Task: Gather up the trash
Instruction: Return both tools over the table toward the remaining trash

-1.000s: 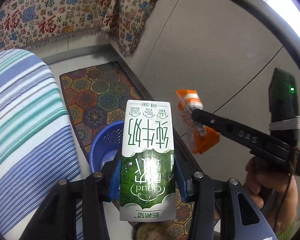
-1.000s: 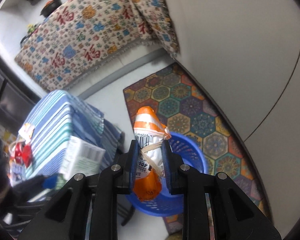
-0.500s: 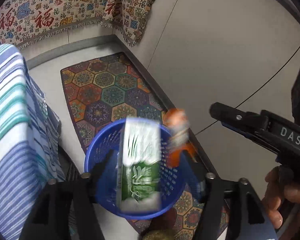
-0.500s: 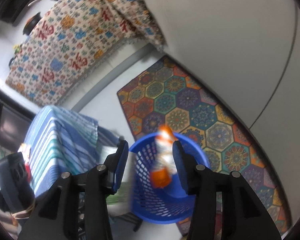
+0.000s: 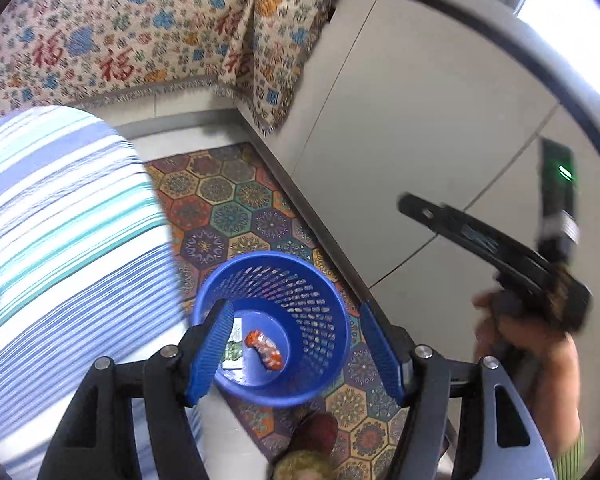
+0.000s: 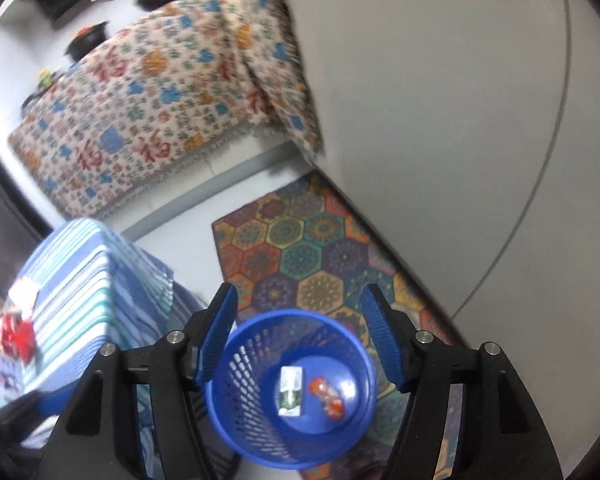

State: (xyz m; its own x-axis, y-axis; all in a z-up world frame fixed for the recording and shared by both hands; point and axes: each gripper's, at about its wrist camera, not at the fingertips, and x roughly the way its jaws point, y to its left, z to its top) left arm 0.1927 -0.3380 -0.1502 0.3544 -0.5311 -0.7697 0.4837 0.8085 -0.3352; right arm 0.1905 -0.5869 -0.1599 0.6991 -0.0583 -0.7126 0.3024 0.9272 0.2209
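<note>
Both drops are in — the carton [image 6: 290,396] and orange wrapper [image 6: 328,398] lie flat at the bottom of the basket [image 6: 236,408], wrapper at 3 o'clock of the carton. The left gripper [image 5: 296,354] and right gripper [image 6: 300,338] hang above with nothing between them, the right's jaws having just been opening. Light, crushable stuff — the carton's stiff edges look the better hold.

The blue mesh basket [image 6: 256,412] stands upright on the patterned rug, below and in front of the right gripper [image 6: 298,340]. On its bottom lie a green-and-white milk carton [image 6: 291,396], flat, and just beside it an orange-and-white wrapper [image 6: 329,397], not touching.
</note>
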